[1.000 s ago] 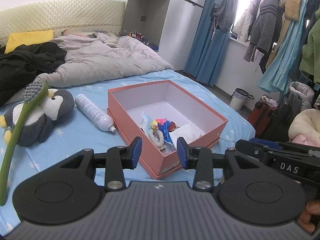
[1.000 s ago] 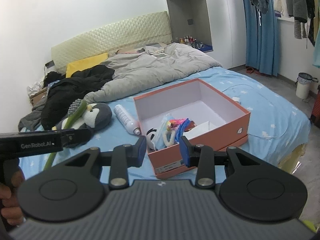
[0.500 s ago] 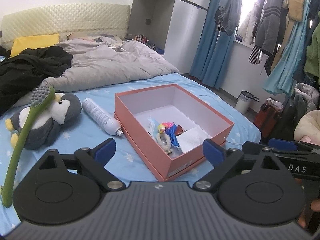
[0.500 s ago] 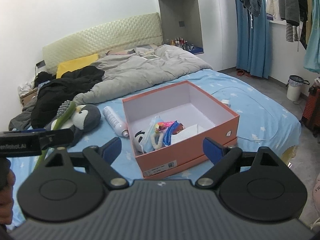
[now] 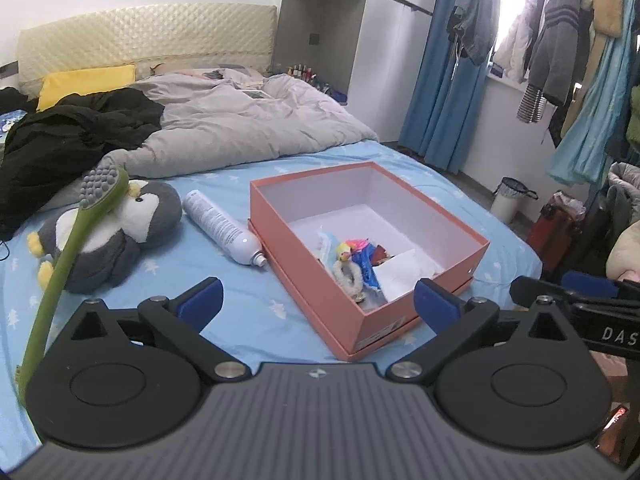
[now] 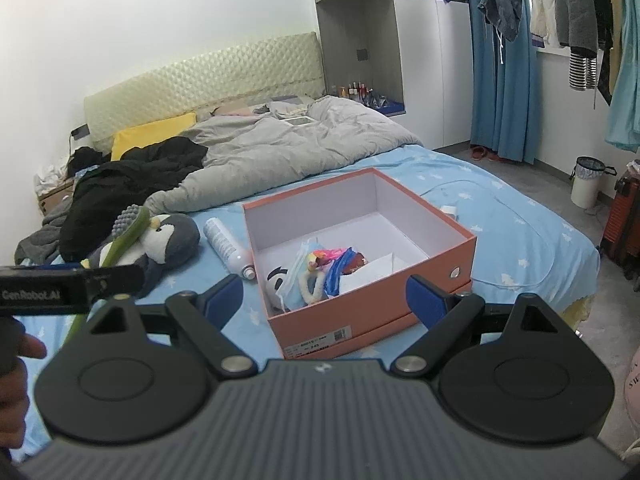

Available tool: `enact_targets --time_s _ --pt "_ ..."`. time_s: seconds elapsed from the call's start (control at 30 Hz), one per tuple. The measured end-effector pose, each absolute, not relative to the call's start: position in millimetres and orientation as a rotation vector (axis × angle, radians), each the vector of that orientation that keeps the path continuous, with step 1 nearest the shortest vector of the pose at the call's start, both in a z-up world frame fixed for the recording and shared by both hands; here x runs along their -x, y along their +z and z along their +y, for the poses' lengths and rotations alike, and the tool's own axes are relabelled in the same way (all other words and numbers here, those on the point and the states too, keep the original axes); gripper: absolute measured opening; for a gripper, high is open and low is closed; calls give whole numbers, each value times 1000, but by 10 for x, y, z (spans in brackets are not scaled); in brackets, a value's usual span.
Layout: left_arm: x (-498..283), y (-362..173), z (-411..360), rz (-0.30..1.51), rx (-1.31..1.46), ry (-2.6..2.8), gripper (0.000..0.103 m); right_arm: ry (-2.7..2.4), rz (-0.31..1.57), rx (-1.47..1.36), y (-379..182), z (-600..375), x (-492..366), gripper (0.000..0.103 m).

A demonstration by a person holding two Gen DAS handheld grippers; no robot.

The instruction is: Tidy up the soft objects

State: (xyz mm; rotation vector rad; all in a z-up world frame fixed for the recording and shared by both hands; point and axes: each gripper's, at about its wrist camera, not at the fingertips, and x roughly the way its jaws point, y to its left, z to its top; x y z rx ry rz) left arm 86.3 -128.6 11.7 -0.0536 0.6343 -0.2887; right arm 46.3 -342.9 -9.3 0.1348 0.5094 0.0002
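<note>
**Both claws spread wide above the bed**

The left claw [image 5: 316, 300] is seen with its blue pads far apart and nothing between them; a second ago they stood close together, and its jaws are opening at this moment. The right claw [image 6: 324, 294] is likewise parted and empty, having been nearly together a second ago. Neither claw is in contact with any object.

The salmon-pink box [image 5: 404, 196] is placed on the blue sheet of the bed [image 5: 248, 308], toward the foot edge, unmoved since the earlier frames. A heap of small soft items [image 5: 352, 256] is gathered in its near corner. Just beside the box's left wall a white spray can [image 5: 222, 228] is laid on its side. Farther toward the left edge a plush penguin [image 5: 116, 236] is lying, with a green long-handled brush [image 5: 68, 252] resting across it.
</note>
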Motion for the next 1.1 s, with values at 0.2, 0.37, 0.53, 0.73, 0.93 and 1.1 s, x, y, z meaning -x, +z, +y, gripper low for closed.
enact_targets --time_s 0.2,0.37,0.53,0.73,0.93,1.1 --pt "-877 103 -1272 644 50 -266 103 9 510 -118 -92 -3406 -455 90" --pt "-864 126 -1267 637 47 -262 103 15 516 -126 -91 -3407 -459 90" --pt "-837 160 -1276 624 41 -255 103 20 514 -124 -77 -3405 -459 90" --pt "-830 179 -1290 617 31 -256 103 23 520 -126 -88 -3374 -457 90" --pt "-801 196 -1299 617 32 -256 103 28 524 -128 -97 -3357 -463 90" --pt "-808 206 -1283 610 36 -264 103 26 524 -128 -101 -3358 -465 90"
